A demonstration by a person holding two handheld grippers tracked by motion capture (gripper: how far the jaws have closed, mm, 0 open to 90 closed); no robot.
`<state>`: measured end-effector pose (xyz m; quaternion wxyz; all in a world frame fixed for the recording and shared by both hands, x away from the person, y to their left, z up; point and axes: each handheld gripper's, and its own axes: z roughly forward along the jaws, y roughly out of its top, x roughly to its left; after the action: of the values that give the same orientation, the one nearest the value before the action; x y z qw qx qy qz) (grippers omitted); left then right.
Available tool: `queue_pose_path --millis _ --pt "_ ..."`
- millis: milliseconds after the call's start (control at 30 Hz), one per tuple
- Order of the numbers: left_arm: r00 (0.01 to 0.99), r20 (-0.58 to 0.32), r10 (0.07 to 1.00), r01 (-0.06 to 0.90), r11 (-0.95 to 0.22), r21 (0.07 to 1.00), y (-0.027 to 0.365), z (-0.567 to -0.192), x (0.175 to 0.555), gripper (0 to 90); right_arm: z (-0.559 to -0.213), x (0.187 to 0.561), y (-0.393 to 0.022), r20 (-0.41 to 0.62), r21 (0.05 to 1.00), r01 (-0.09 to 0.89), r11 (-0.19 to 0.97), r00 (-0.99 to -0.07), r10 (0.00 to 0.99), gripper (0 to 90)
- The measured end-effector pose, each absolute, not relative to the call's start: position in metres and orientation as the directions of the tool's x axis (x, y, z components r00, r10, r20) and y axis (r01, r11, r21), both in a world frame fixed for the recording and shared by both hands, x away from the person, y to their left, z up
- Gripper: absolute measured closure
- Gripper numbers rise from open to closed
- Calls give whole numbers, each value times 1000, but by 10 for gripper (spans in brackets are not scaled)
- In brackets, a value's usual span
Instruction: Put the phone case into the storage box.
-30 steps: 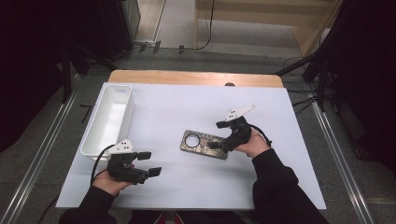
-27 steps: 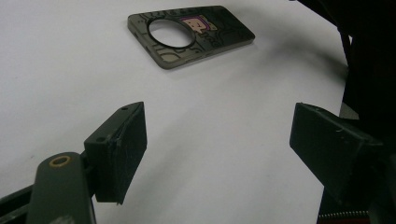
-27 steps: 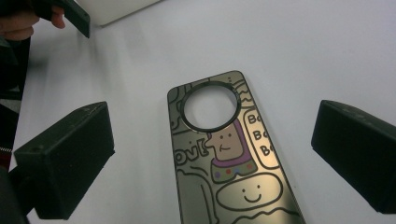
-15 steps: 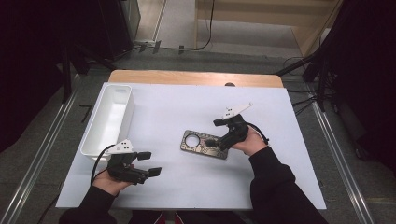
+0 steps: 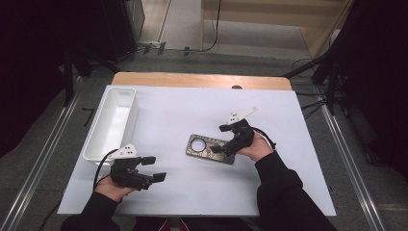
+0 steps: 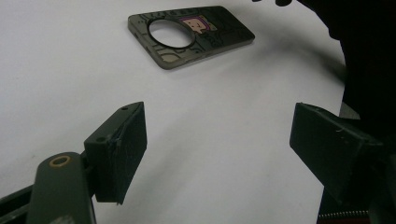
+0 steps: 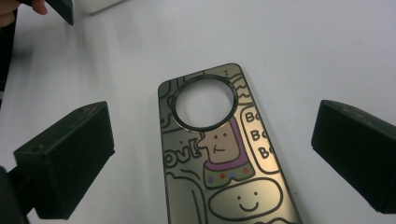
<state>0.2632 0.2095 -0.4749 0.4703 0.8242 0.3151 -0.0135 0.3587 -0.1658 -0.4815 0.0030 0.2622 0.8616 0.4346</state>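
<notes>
The white bench (image 5: 192,110) is brightly and evenly lit from above — its surroundings fall into near-black. Shadows are soft. The phone case (image 7: 219,154) shows mild sheen; close jaws blur slightly.

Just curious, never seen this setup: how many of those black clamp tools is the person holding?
2. The left hand-held gripper is low near the white tray; the right hand-held gripper hovers over the phone case.
</notes>
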Motion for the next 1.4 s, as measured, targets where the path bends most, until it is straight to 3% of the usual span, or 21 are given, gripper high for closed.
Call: queue_pose_path --millis 1400 --pt "799 -321 508 533 -352 769 212 -474 263 187 -521 356 -156 192 681 445 582 -875 445 0"
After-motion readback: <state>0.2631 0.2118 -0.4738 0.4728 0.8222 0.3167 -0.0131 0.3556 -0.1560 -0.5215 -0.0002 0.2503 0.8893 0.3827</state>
